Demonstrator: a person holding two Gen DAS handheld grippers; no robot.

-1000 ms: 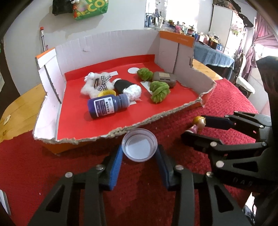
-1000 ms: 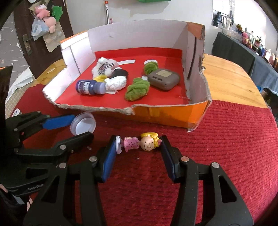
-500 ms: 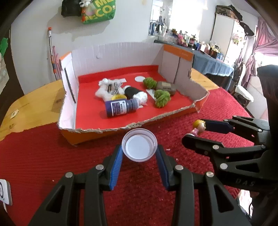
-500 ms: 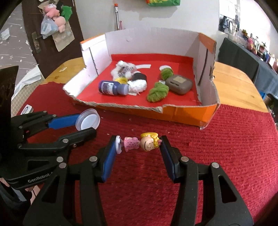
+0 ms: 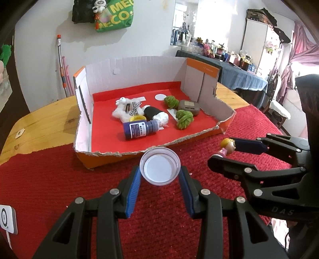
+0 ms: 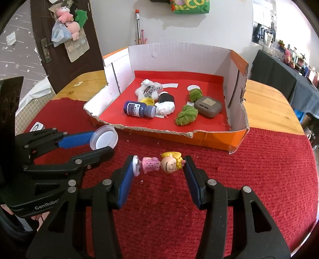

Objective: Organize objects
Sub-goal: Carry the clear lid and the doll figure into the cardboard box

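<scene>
A small clear plastic cup sits pinched between the blue pads of the left gripper, above the red mat, just near of the cardboard tray. To its right, the right gripper clamps a little blonde doll lengthwise, base to head. In the tray lie a purple bottle, a white plush, green yarn and a grey case.

I see a white wall with a green bag upper centre, a dark door upper left, and bright window light at right.
</scene>
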